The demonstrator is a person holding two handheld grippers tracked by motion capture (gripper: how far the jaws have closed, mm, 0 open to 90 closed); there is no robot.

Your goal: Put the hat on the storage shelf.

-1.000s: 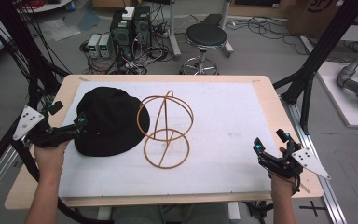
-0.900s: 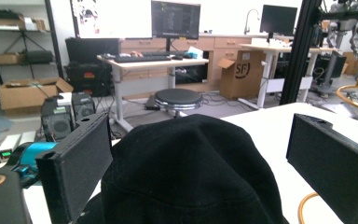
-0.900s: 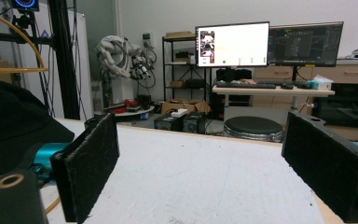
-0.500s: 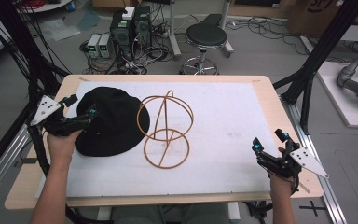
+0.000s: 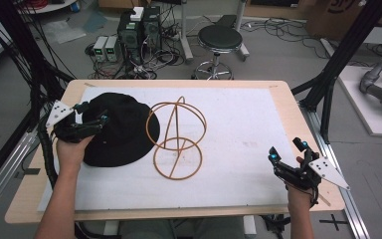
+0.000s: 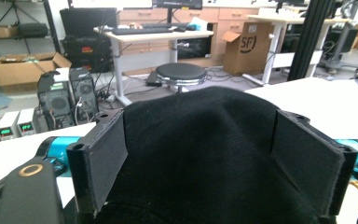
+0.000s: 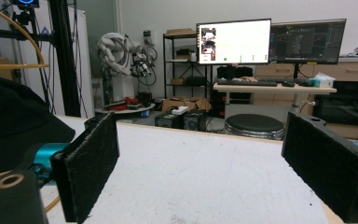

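On table | left gripper (image 5: 93, 118) jaws closing around black hat (image 5: 124, 132) | right gripper (image 5: 287, 152) released

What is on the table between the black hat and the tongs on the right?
The high view shows a round gold wire stand, then bare white table cover.

Surroundings beyond the work area
Round black stool (image 5: 220, 38) stands on the floor behind the desk (image 5: 278, 89); computer towers (image 5: 140, 30) and tangled cables sit left of it.
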